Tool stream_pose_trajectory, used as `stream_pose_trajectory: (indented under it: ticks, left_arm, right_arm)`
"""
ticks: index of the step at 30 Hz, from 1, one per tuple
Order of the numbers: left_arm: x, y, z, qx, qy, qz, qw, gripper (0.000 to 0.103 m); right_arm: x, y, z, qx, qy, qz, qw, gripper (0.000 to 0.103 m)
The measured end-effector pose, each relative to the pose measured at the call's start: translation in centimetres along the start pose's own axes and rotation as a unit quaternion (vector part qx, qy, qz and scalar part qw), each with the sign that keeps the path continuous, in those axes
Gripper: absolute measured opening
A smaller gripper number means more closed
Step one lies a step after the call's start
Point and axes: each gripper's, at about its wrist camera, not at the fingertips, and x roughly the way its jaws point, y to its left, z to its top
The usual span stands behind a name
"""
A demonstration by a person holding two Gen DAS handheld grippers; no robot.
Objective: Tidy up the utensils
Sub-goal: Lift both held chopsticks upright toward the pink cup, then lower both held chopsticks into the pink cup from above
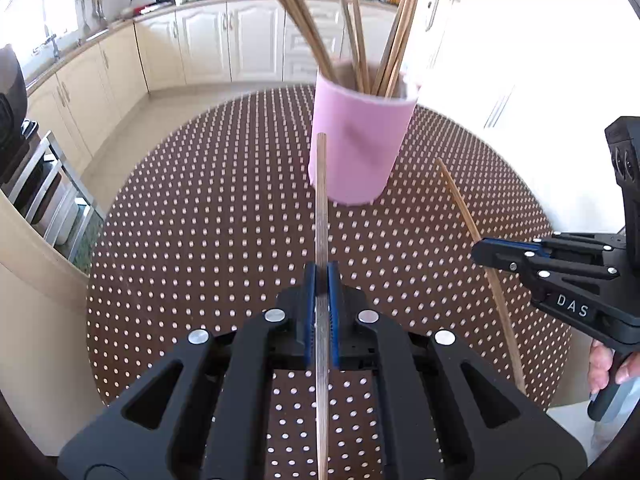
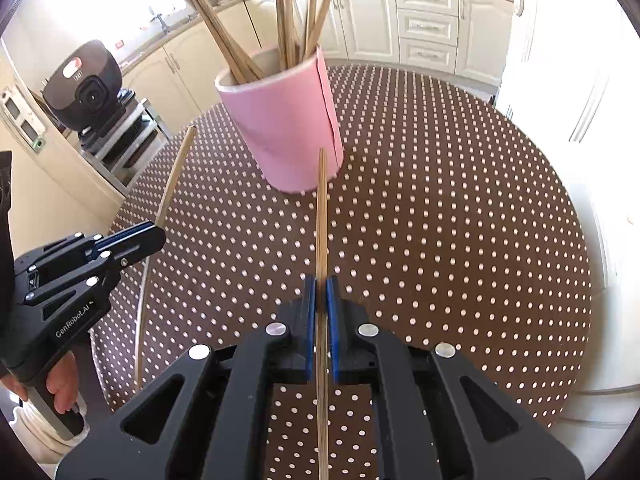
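Note:
A pink cylindrical holder [image 1: 358, 140] [image 2: 286, 124] stands on the dotted brown tablecloth [image 1: 200, 208] [image 2: 440, 208], with several wooden chopsticks [image 1: 356, 28] [image 2: 288, 20] leaning out of it. My left gripper [image 1: 322, 272] [image 2: 158, 232] is shut on one wooden chopstick [image 1: 321, 200] [image 2: 174, 176], lifted off the cloth, tip pointing toward the holder. My right gripper [image 2: 320, 286] [image 1: 478, 250] is shut on another chopstick [image 2: 322, 208] [image 1: 460, 200], also aimed toward the holder. A hand [image 1: 604, 364] [image 2: 60, 384] grips each handle.
The round table's edge [image 1: 96, 272] curves near the left; a metal shelf rack [image 1: 52, 200] and a black cooker [image 2: 86, 80] stand beyond it. Cream kitchen cabinets [image 1: 224, 40] line the back, white doors [image 2: 560, 60] the right.

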Motion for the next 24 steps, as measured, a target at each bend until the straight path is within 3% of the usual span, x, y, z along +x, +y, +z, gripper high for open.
stream_pose_trajectory:
  ticks: [15, 24]
  left_arm:
    - [-2.8, -0.5, 1.8, -0.026, -0.067, 0.001, 0.9974, 0.006]
    - [-4.5, -0.9, 3.9, -0.025, -0.103, -0.007, 0.9943, 0.006]
  right_arm:
    - [-7.1, 0.3, 3.1, 0.014, -0.121, 0.010, 0.992, 0.005]
    - [-9.0, 0.9, 5.0, 0.014, -0.163, 0.016, 0.986, 0.004]
